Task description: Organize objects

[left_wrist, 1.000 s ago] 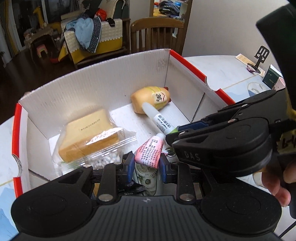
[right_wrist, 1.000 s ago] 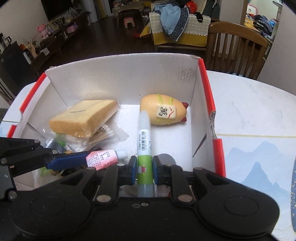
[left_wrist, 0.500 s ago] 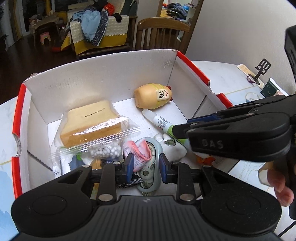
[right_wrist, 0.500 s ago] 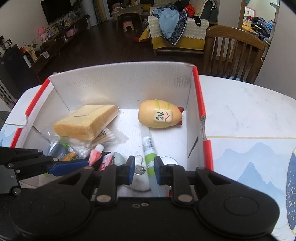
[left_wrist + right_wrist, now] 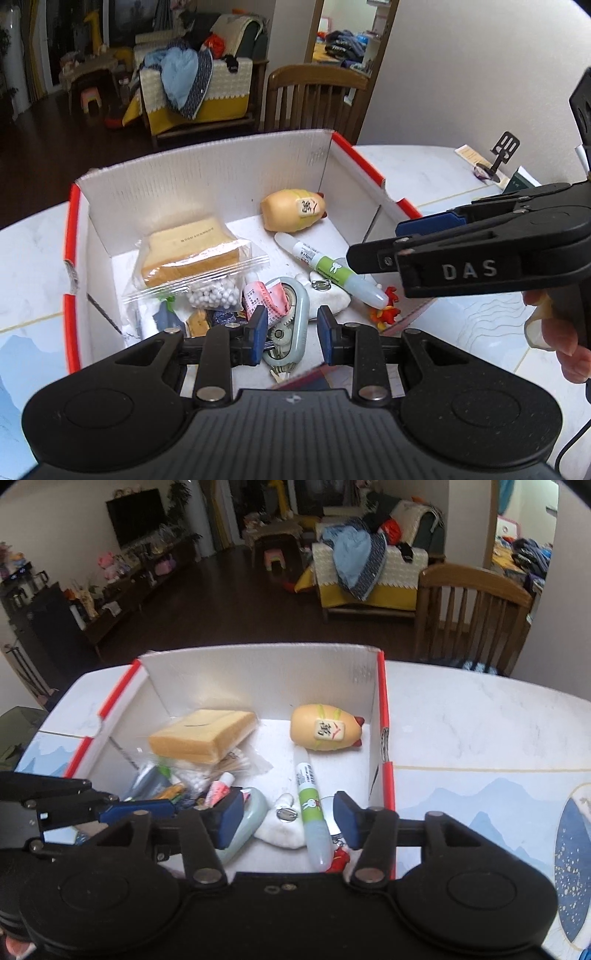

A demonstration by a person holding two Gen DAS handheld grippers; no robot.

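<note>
Green-and-white glue pen [image 5: 310, 805] lies in white cardboard box [image 5: 258, 679]; right gripper [image 5: 288, 818] opening, pads clear. Left gripper [image 5: 291, 328] on pink tube [image 5: 260, 297]: cannot tell.

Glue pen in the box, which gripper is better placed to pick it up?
Right, probably: the right gripper, jaws opening, straddles the glue pen, while the left gripper sits over the correction tape.

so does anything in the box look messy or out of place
Nothing is spilled or damaged. The near end of the cardboard box is a loose heap: the glue pen lies on the white pouch, and the pink tube rests tilted against the correction tape.
</note>
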